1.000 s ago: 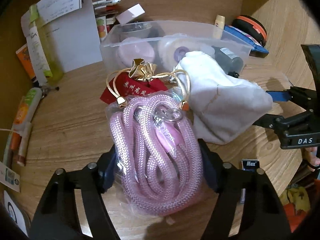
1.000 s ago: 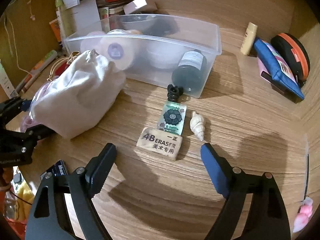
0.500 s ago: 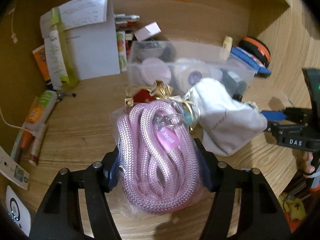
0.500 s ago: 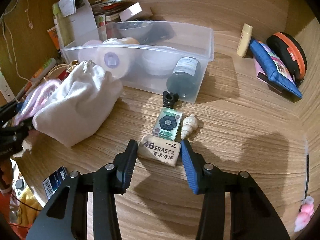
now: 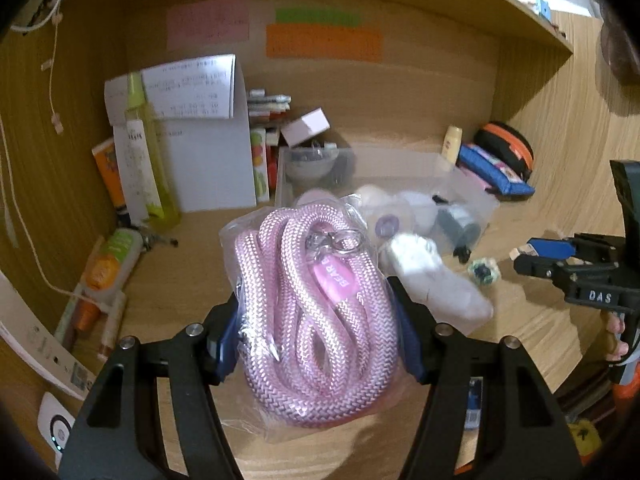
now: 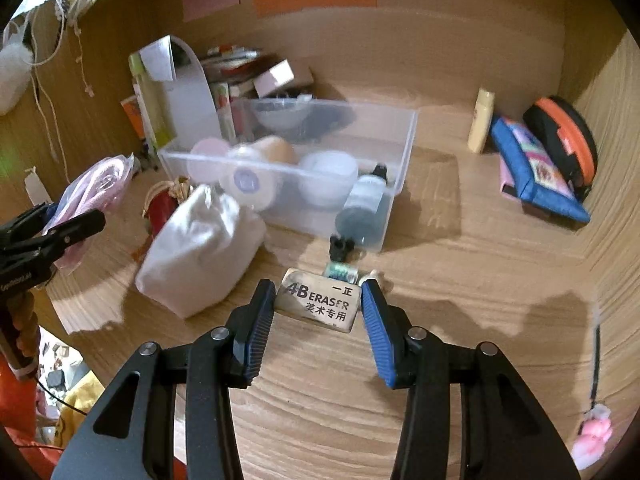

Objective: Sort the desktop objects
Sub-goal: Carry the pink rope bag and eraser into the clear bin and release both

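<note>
Left wrist view: left gripper (image 5: pixel 316 320) angled down, clamped on bagged pink rope (image 5: pixel 316 300), raised clear of wooden desk (image 5: pixel 180 260). Far right, clear bin (image 5: pixel 460 172).
Right wrist view: far left, same rope bag; white pouch (image 6: pixel 200 248) near left. Right gripper (image 6: pixel 318 308) tilted down, narrowed onto eraser (image 6: pixel 318 300), pads touching both ends.

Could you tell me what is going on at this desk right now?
A person is sorting a cluttered wooden desk with two handheld grippers. The left gripper grips a coiled pink rope in a clear plastic bag; the right gripper clamps a white rectangular 4B eraser. A clear plastic bin stands behind them.
</note>
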`<state>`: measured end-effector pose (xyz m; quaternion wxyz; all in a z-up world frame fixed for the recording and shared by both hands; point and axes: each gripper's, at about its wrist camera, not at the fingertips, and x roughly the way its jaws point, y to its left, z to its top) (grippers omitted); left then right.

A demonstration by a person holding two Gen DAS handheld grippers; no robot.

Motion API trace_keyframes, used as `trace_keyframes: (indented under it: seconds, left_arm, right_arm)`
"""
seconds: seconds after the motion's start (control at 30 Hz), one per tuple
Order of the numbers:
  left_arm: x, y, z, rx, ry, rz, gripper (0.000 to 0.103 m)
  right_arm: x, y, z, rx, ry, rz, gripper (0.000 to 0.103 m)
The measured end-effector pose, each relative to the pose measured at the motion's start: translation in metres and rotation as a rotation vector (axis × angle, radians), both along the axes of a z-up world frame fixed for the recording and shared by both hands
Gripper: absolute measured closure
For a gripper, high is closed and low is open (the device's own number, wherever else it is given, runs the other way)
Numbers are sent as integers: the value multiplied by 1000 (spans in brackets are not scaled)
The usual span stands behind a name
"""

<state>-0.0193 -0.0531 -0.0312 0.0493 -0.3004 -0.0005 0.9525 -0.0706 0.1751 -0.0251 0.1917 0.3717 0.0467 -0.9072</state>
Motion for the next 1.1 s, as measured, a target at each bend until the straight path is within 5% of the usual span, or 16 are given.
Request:
trace_keyframes:
  seconds: [0.5, 1.1]
  left_arm:
    - [-45, 8, 36, 53, 89, -15, 39]
    - [-121, 5, 48, 82, 62, -10, 39]
  right_arm:
    - [-31, -8, 30, -6, 90, 17, 62]
    - [-99, -19, 38, -44, 89, 14, 62]
